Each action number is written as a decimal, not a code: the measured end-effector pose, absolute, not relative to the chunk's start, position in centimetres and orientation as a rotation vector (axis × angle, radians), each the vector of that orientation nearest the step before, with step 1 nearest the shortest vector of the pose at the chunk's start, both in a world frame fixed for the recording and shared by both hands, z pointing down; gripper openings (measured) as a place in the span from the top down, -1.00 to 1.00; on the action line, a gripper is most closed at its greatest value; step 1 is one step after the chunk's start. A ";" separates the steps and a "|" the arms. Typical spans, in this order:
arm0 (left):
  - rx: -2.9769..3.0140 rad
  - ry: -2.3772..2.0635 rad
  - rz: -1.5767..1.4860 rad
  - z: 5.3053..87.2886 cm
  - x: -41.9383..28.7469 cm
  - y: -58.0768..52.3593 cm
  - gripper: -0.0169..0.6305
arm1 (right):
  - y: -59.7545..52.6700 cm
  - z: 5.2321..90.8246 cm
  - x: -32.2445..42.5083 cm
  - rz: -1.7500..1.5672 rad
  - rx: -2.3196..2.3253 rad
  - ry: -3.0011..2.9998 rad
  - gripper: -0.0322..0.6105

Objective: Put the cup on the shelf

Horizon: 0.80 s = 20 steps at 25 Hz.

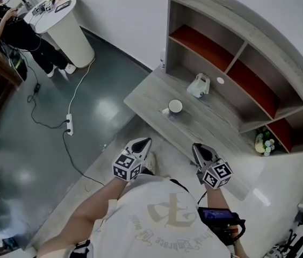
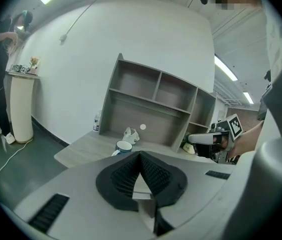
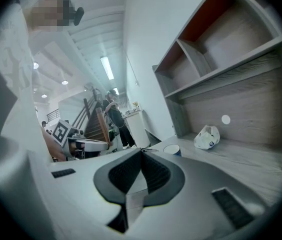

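Both pairs of jaws are closed with nothing in them. In the left gripper view the ribbed pads of the left gripper [image 2: 140, 156] meet at their tips, and the right gripper view shows the right gripper [image 3: 141, 153] pressed together the same way.

The cup [image 1: 175, 107], white with a dark rim, stands upright on the table [image 1: 216, 128] in front of the shelf [image 1: 239, 54], out toward the table's front edge. A crumpled white bag [image 1: 199, 85] lies between the cup and the shelf, close to the shelf's back panel.

The task looks barely begun. This is the approach, before any reach. The next move calls for one pair of jaws to open, travel forward and down to the cup, and close on its wall or rim. The cup then has to be lifted past the bag into one of the shelf's open compartments.

Only the head view shows how far back the grippers are, level with the person's chest and well short of the table. From there the handle seems to point away from the shelf, though it is small. Each gripper view shows the other gripper off to its side. The left gripper view alone shows the bottle [image 2: 97, 121] at the shelf's left end.
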State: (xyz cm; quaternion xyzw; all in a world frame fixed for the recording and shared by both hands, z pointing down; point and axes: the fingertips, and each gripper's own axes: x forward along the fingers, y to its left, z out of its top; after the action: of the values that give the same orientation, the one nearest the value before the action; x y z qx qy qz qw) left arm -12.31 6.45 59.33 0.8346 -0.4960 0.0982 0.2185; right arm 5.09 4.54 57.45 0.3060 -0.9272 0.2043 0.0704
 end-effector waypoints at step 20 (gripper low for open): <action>2.445 -1.130 0.312 59.5 -15.6 -4.0 0.94 | -3.1 57.8 1.8 0.632 1.199 -2.667 0.89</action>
State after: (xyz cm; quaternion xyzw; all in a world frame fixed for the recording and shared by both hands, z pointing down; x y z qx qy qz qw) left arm -15.56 -4.01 59.47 0.8809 -0.4073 0.1126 0.2134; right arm 1.84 -3.09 57.80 0.3998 -0.8890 0.2105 0.0748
